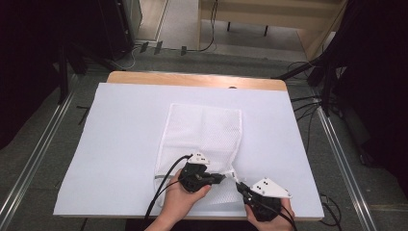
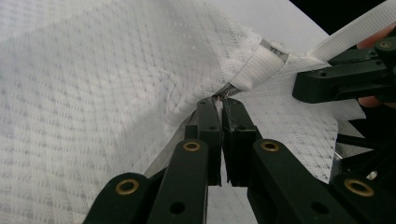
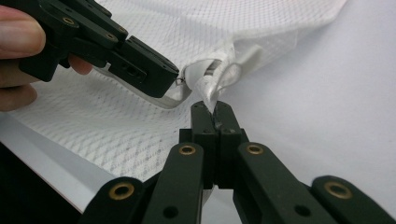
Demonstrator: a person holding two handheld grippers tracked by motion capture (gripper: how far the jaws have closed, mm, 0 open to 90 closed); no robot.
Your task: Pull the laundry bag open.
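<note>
White mesh bag [image 1: 204,130] lies flat on bench [image 1: 125,125], near edge; contents not discernible. Left tongs [image 2: 220,100] clamped on small metal zipper pull [image 2: 218,98] at bag's near corner. Right tongs [image 3: 211,106] just beside, pinching white strap [image 3: 208,91].

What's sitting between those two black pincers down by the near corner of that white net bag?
Just a short stretch of the mesh bag's white corner tape, seen in the right gripper view: the left gripper pinches one end, the right gripper the other.
</note>
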